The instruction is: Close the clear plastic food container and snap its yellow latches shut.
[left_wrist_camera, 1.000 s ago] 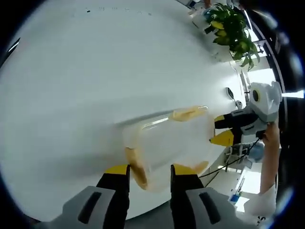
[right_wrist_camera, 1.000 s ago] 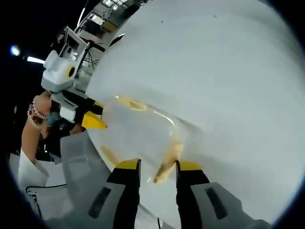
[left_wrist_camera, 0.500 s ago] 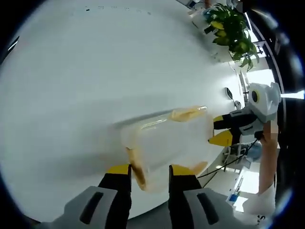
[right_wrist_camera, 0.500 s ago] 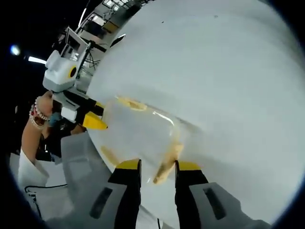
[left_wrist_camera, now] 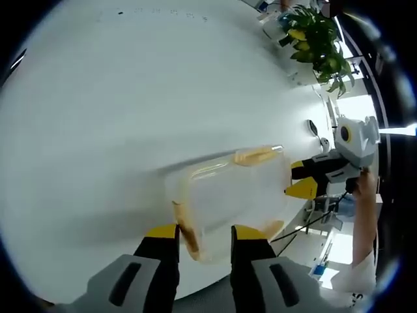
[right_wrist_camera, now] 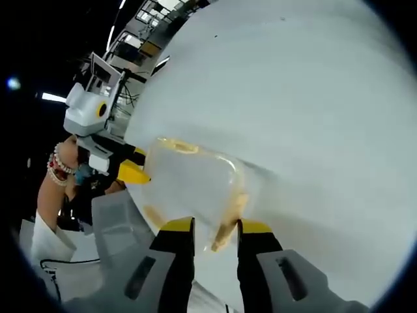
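Observation:
The clear plastic container [left_wrist_camera: 228, 192] lies on the white table with its lid on. In the left gripper view, my left gripper [left_wrist_camera: 203, 233] has its jaws narrowly apart around the container's near end, pinching a yellow latch [left_wrist_camera: 187, 235]. Another yellow latch [left_wrist_camera: 257, 155] shows on the far side. My right gripper [left_wrist_camera: 303, 178] grips the opposite end. In the right gripper view, the container [right_wrist_camera: 192, 186] sits just ahead, and my right gripper [right_wrist_camera: 215, 228] clamps a yellow latch [right_wrist_camera: 228, 222] at its end. My left gripper [right_wrist_camera: 133, 171] holds the far end.
The white table [left_wrist_camera: 130, 98] spreads wide behind the container. A green potted plant [left_wrist_camera: 316, 36] stands at the table's far corner. A person's hand with a bead bracelet [right_wrist_camera: 58, 166] holds the left gripper. Office fittings lie past the table edge.
Both grippers' jaws have drawn slightly closer together on the container's end latches. The right gripper view has shifted a little; the container stays in place.

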